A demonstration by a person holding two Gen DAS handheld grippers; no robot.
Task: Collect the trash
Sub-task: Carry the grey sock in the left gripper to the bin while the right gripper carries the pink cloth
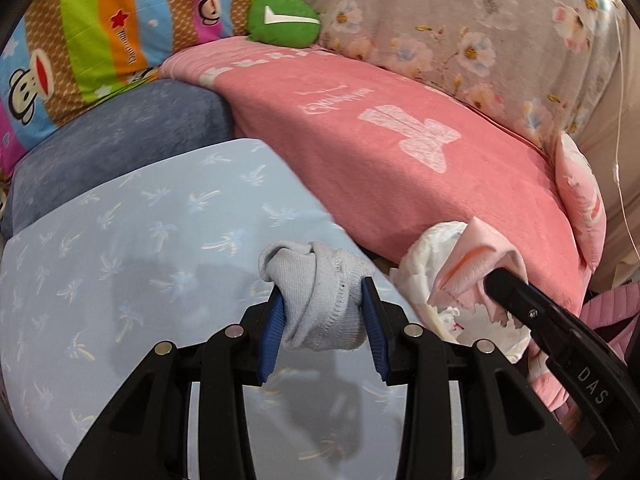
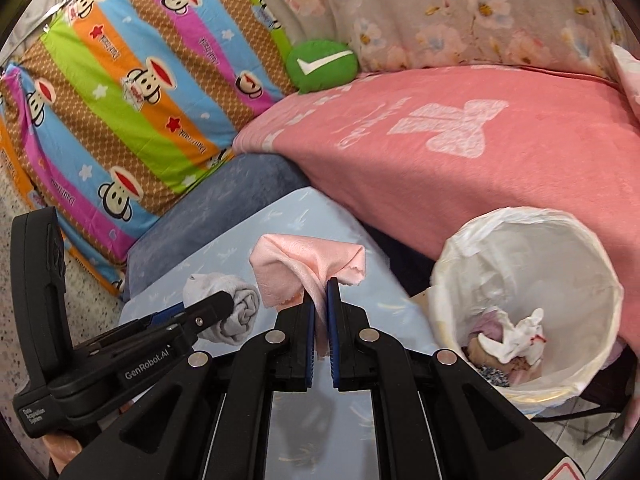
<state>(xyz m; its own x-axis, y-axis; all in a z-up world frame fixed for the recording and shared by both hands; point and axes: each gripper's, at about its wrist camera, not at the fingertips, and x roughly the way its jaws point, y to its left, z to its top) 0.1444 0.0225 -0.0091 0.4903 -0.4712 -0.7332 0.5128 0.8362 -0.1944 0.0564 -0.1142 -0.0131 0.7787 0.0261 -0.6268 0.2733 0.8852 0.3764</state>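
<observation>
A rolled grey sock is clamped in the left gripper and a pink cloth is pinched in the right gripper, both held beside the lined trash bin.

In the left wrist view, most of the white-lined bin is hidden behind the pink cloth and the right gripper, so its contents cannot be seen. The lower end of the grey sock is covered by the left gripper in the right wrist view. The items at the bin's bottom are too crumpled to be identified. The floral bedding is cut off by the picture's edge.
</observation>
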